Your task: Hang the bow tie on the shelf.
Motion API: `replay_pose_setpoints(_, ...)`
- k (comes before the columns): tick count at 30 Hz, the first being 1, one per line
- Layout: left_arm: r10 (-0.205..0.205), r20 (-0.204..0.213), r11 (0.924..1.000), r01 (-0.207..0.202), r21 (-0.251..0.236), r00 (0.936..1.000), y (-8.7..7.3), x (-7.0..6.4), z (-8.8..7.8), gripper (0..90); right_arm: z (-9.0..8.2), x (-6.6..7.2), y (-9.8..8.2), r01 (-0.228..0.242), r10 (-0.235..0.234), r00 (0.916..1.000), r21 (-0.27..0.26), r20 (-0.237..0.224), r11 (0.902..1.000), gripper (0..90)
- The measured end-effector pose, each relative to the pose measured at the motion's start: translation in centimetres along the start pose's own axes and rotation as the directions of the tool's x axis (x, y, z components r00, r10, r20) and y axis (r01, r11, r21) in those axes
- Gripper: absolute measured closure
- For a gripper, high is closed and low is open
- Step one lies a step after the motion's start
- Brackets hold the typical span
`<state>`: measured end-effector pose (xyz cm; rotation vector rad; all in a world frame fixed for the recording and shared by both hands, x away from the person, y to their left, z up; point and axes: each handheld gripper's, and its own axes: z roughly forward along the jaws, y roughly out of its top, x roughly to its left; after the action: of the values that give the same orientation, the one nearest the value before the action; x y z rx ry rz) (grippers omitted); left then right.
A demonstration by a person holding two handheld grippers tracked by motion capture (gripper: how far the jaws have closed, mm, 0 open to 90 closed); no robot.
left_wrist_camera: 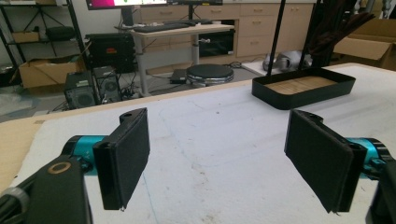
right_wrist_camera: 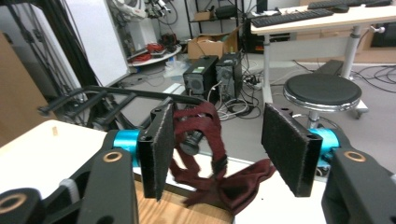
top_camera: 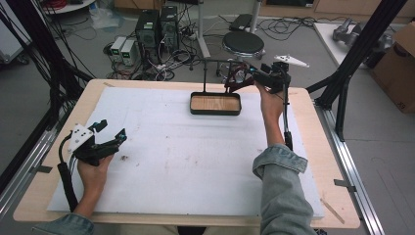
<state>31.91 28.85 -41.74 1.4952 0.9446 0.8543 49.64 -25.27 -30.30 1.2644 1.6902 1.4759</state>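
A black tray [top_camera: 215, 111] with a wooden floor sits at the far middle of the white mat [top_camera: 186, 156]. A thin black rack [top_camera: 215, 60] rises from it. A dark red cloth [top_camera: 236, 78] hangs from the rack's bar and trails down onto the tray's corner. My right gripper [top_camera: 250, 74] is held up beside the cloth, open. In the right gripper view the cloth [right_wrist_camera: 198, 123] hangs just beyond the wide-apart jaws of the right gripper [right_wrist_camera: 224, 149], on the bar [right_wrist_camera: 116, 91]. My left gripper [top_camera: 113, 129] rests open at the mat's left, empty. The left gripper [left_wrist_camera: 224, 158] faces the tray [left_wrist_camera: 303, 88].
The table's wooden edge [top_camera: 313, 147] borders the mat. Black frame poles [top_camera: 342, 83] stand at the right and left. Beyond the table are a round stool [top_camera: 243, 43], computer towers [top_camera: 156, 27] with cables, and a cardboard box [top_camera: 399, 63].
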Motion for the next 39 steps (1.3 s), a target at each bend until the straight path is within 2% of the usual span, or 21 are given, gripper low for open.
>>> replay_pose_setpoints(4,0.002,0.003,1.0,-0.002,0.004,1.0,0.0,0.0,0.0,22.6,-1.0,0.6,0.5,-0.007,0.007,0.9997,-0.012,-0.022,0.9999,34.5)
replay_pose_setpoints(8,0.003,0.005,1.0,-0.003,0.006,1.0,0.0,0.0,0.0,22.6,-1.9,1.2,0.9,-0.027,0.026,0.998,-0.01,-0.057,0.9996,29.6)
replay_pose_setpoints(12,0.002,0.003,1.0,-0.002,0.007,1.0,-0.1,0.0,0.0,22.6,-3.1,1.9,0.8,0.003,-0.006,0.9977,-0.047,-0.068,0.9989,29.3)
replay_pose_setpoints(16,0.005,0.005,0.9999,-0.005,0.01,1.0,0.0,-0.1,0.0,22.6,-4.4,2.2,0.3,0.007,-0.009,0.9972,-0.033,-0.074,0.9994,26.6)
replay_pose_setpoints(18,0.005,0.005,0.9999,-0.005,0.01,1.0,0.0,-0.1,0.0,22.6,-5.2,2.3,-0.2,0.016,-0.019,0.9975,-0.052,-0.068,0.9985,26.6)
replay_pose_setpoints(20,0.006,0.005,0.9999,-0.006,0.013,1.0,-0.1,-0.1,0.0,22.6,-5.9,2.2,-0.7,0.016,-0.019,0.9978,-0.045,-0.064,0.9989,24.5)
replay_pose_setpoints(26,0.01,0.004,0.9998,-0.01,0.015,0.9999,-0.1,-0.1,0.1,22.5,-8.5,2.0,-2.6,0.018,-0.021,0.9981,-0.064,-0.058,0.9978,22.8)
replay_pose_setpoints(39,0.013,0.003,0.9998,-0.013,0.016,0.9999,-0.1,-0.2,0.1,22.5,-12.9,2.1,-7.0,0.09,-0.093,0.9951,-0.082,-0.033,0.9926,18.0)
